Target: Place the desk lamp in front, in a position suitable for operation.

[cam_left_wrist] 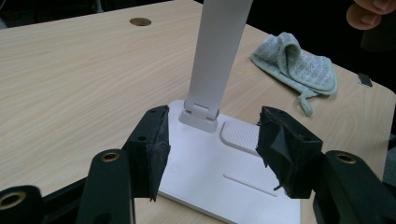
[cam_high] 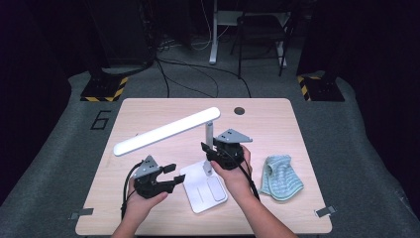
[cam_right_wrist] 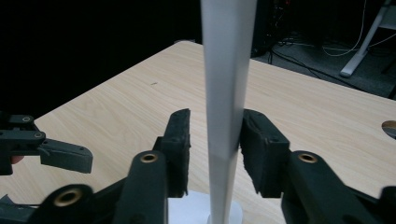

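While upright, lamp post (cam_right_wrist: 227, 116) between right claw (cam_right_wrist: 215, 140)

Desk lamp (cam_high: 198, 148): white plastic by look, smooth, matt to faintly satin. Lamp base (cam_left_wrist: 219, 172): flat smooth white, one ribbed textured pad (cam_left_wrist: 240, 135) just beside post foot. Lamp post (cam_right_wrist: 226, 107): smooth, pale, slight sheen.

Table (cam_high: 148, 111) under lamp: light wood-grain top, matt, fine streaked pattern.

Cloth (cam_high: 281, 177), on table to one side of lamp base: pale teal towelling, soft, nubbly weave, crumpled.

Right gripper (cam_right_wrist: 215, 149) at lamp post: black matt plastic, brass-coloured inserts; pads (cam_right_wrist: 180, 140) rough, foam-like.

Left gripper (cam_left_wrist: 212, 149) near lamp base: same black matt body, pads (cam_left_wrist: 280, 144) wrapped in wrinkled dull tape.
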{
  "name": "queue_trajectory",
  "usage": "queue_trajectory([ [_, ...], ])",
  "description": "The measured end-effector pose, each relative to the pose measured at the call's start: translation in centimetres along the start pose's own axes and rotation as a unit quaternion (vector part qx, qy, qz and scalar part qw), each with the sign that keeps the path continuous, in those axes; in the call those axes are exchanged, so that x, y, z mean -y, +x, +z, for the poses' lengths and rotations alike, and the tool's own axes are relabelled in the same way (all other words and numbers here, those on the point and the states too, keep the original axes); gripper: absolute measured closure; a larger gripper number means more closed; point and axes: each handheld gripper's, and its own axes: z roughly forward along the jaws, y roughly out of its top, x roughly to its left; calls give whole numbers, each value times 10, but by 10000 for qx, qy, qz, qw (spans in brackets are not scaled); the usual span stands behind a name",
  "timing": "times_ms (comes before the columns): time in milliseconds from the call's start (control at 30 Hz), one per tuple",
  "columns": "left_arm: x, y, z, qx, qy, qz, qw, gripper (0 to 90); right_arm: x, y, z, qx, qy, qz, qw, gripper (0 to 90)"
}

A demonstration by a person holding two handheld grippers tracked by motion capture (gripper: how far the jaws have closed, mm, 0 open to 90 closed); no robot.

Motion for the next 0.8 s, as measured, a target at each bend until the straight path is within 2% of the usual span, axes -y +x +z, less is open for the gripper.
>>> queue_trajectory([
  [100,1,0,1,-18,-10,-41,10000,433,0,-3,-1,-25,-10,57,10000,707],
  [200,3,0,2,29,22,-79,10000,433,-1,-7,-2,-157,17,154,9998,704],
  [333,4,2,4,27,55,-100,9999,429,-2,-8,-1,-226,51,48,9997,711],
  [400,5,2,4,54,93,-113,9999,424,-2,-6,-1,-285,71,67,9995,717],
  [433,5,3,4,62,126,-107,9998,422,-2,-5,0,-326,69,-24,9994,721],
  [500,5,4,4,58,184,-37,9998,422,-2,-2,0,-395,64,-45,9992,725],
  [600,5,5,4,21,126,-22,9999,422,-2,3,2,-617,74,-62,9980,726],
  [633,6,4,4,29,90,-85,9999,422,-2,5,2,-694,92,-62,9975,725],
  [700,5,7,2,84,80,-19,9999,423,-2,8,3,-760,94,-34,9971,725],
  [800,5,7,1,105,-14,-40,9999,424,-2,12,5,-878,102,-52,9961,724],
])
